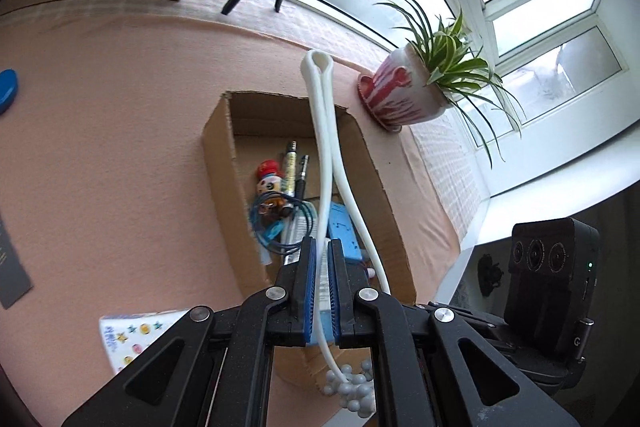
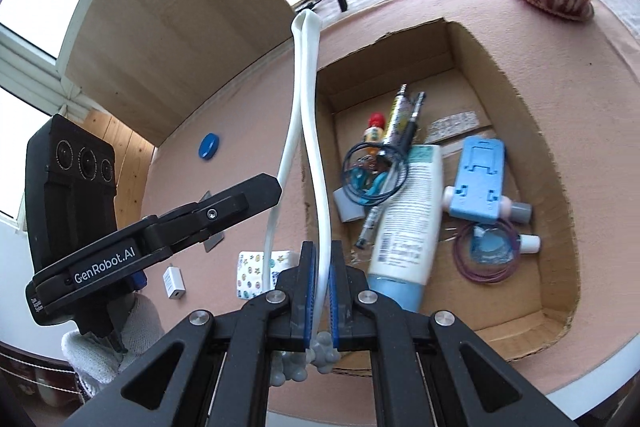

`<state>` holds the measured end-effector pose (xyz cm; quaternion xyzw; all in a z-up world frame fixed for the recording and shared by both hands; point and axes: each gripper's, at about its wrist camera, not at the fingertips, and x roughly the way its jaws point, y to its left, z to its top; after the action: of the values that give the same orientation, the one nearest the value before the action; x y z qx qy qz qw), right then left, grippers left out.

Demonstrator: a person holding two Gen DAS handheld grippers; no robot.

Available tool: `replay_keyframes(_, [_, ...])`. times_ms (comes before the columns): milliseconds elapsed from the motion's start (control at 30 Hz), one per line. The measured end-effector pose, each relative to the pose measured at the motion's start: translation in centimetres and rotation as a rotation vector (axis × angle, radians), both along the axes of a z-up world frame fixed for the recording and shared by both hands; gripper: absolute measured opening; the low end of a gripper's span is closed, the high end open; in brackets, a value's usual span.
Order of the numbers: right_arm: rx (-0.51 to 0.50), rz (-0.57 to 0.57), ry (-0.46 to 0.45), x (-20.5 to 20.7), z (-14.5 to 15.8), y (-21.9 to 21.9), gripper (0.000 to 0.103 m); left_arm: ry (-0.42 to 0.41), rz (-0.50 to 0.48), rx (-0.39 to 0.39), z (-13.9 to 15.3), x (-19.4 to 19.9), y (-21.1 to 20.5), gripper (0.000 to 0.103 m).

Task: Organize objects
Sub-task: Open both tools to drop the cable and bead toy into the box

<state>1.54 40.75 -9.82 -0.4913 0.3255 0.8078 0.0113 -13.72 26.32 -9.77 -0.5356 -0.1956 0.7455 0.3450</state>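
The left gripper (image 1: 320,255) has its jaws drawn close, the blue pads (image 1: 308,291) pinching one strand of a white looped strap (image 1: 320,131). The right gripper (image 2: 320,259) is likewise clamped on the other strand. In the right wrist view, a white-gloved hand (image 2: 120,331) grasps the left gripper's handle at near left.

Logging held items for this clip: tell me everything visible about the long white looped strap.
The white strap looks like smooth, rubbery plastic: one flat band folded into a long narrow loop, fold at the far end. Its two strands bow apart midway. Each strand ends near a cluster of grey beads. The left tool pinches one strand, the right tool the other. It is held up, extending above the near-left side of the open cardboard box.
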Motion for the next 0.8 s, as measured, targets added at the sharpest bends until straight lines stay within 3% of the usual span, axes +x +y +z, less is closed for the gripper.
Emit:
replay_keyframes(233, [0.001, -0.051, -0.010, 0.6, -1.3, 3.5, 0.005, -0.022, -0.045, -0.018, -1.7, -1.0, 5.0, 0.003])
replay_keyframes(500, [0.029, -0.060, 0.016, 1.0, -0.7, 4.5, 0.009, 0.007, -0.010, -0.053, -1.2, -1.5, 4.6, 0.003])
replay_keyframes(533, [0.035, -0.064, 0.016, 1.0, -0.7, 4.5, 0.010, 0.018, -0.009, -0.067, -1.1, -1.4, 4.5, 0.004])
replay_keyframes(600, [0.052, -0.068, 0.020, 0.9, -0.6, 4.4, 0.024, 0.039, 0.003, -0.103, -0.9, -1.0, 4.0, 0.006])
replay_keyframes(700, [0.082, -0.071, 0.030, 1.2, -0.2, 4.0, 0.035, 0.044, 0.025, -0.154, -1.1, -0.5, 2.8, 0.027])
replay_keyframes(767, [0.107, -0.057, 0.035, 1.1, 0.1, 3.5, 0.035, 0.055, 0.050, -0.195, -1.3, 0.0, 1.5, 0.060])
replay_keyframes(800, [0.124, -0.049, 0.039, 1.0, 0.3, 3.1, 0.036, 0.061, 0.066, -0.211, -1.4, 0.3, 0.7, 0.063])
